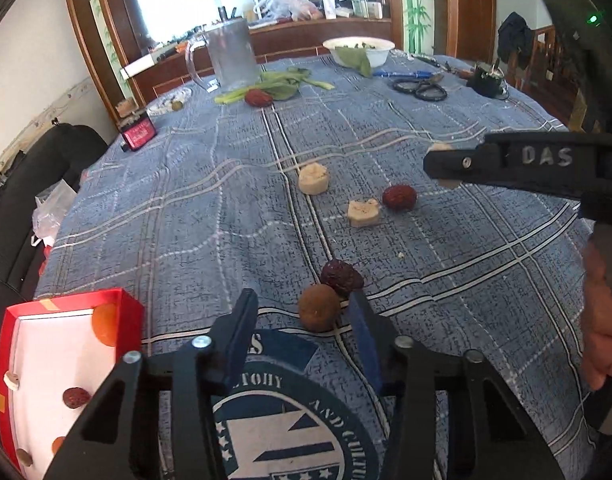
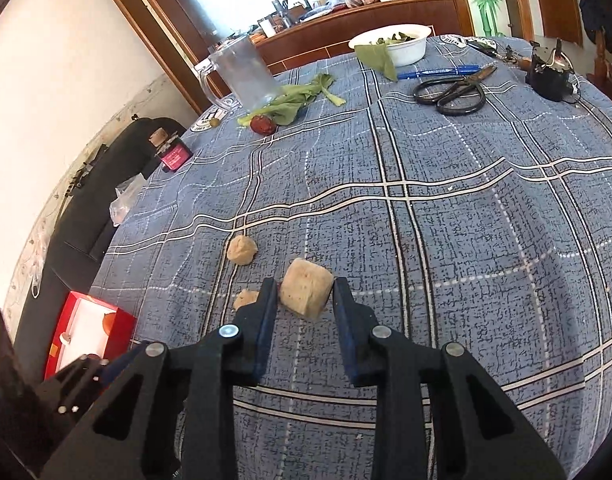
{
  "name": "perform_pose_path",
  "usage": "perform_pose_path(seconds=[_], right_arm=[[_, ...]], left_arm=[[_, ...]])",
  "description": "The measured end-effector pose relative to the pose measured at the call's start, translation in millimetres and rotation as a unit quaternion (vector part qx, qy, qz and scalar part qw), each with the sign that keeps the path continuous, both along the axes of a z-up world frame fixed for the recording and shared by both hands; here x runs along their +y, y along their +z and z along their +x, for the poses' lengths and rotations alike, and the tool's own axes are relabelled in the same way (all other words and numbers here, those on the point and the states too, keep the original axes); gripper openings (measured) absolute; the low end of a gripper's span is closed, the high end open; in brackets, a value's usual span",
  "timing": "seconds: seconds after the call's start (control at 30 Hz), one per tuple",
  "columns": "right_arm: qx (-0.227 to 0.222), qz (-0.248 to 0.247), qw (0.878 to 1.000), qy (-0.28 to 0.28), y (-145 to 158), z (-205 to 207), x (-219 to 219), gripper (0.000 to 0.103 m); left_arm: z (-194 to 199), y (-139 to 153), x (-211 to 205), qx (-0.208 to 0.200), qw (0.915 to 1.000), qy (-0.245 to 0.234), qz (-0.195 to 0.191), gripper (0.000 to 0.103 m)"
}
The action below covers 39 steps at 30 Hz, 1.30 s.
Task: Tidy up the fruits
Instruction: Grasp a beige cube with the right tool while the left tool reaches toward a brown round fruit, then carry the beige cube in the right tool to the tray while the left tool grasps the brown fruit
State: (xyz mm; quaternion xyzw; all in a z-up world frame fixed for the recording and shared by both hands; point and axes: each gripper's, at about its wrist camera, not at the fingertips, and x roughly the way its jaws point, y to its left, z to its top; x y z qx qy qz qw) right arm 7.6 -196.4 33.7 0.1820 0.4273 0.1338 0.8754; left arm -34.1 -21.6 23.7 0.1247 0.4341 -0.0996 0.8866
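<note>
- My left tool [image 1: 302, 312] sits with its jaws spread wide and holds nothing; a round brown fruit [image 1: 319, 307] lies on the surface between the fingertips, nearer the right one.
- A dark wrinkled date [image 1: 341, 277] touches that brown fruit at its 1 o'clock.
- Further out at 12 o'clock I see two pale fruit chunks [image 1: 313, 178] and [image 1: 363, 213], with a red date [image 1: 399, 197] just beside the nearer chunk.
- The red box [image 1: 118, 300] is at 9 o'clock of the left tool; I make out an orange fruit and a date on its white floor.
- My right tool [image 2: 304, 300] is also parted, jaws a moderate width; a pale cut chunk [image 2: 307, 292] lies between the tips, and I cannot tell whether either pad touches it.
- In the right wrist view a round pale piece [image 2: 242, 250] lies at 11 o'clock of that chunk, and a small scrap [image 2: 245, 298] sits just left of the left finger.
- At the far edge of the blue plaid surface [image 2: 465, 208] are a glass mug [image 2: 242, 74], leafy greens [image 2: 294, 100], scissors [image 2: 451, 90] and a white bowl [image 2: 401, 42].
</note>
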Motion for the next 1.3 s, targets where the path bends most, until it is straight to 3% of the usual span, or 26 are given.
perform_pose_path(seconds=[0.27, 0.4, 0.63, 0.87, 1.0, 1.07, 1.3], right_arm=[[0.015, 0.030, 0.999, -0.003, -5.3, 5.1, -8.7, 0.031], [0.016, 0.053, 0.998, -0.004, -5.6, 6.7, -14.6, 0.031], [-0.070, 0.024, 0.997, 0.017, 19.2, -10.0, 1.7, 0.031], [-0.155, -0.034, 0.985, 0.074, 34.3, -36.5, 41.4, 0.031], [-0.148, -0.050, 0.982, 0.109, 32.2, -49.6, 70.3, 0.031], [-0.136, -0.034, 0.980, 0.144, 35.1, -61.7, 91.9, 0.031], [-0.131, -0.018, 0.954, 0.269, 43.8, -115.9, 190.6, 0.031]], left_arm=[[3.7, -10.7, 0.7, 0.020, 0.9994, 0.002, -0.029, 0.022], [-2.2, -3.5, 6.3, 0.012, 0.9988, 0.011, -0.046, 0.022], [-43.6, 38.6, 34.7, -0.045, 0.9954, 0.030, -0.079, 0.022], [-91.2, 65.4, 97.3, -0.100, 0.9876, 0.091, -0.080, 0.022], [-114.5, 65.6, 145.0, -0.109, 0.9818, 0.145, -0.056, 0.022], [-121.3, 63.1, 166.8, -0.109, 0.9782, 0.170, -0.049, 0.022], [-128.6, 42.8, 217.0, -0.092, 0.9688, 0.225, -0.046, 0.022]])
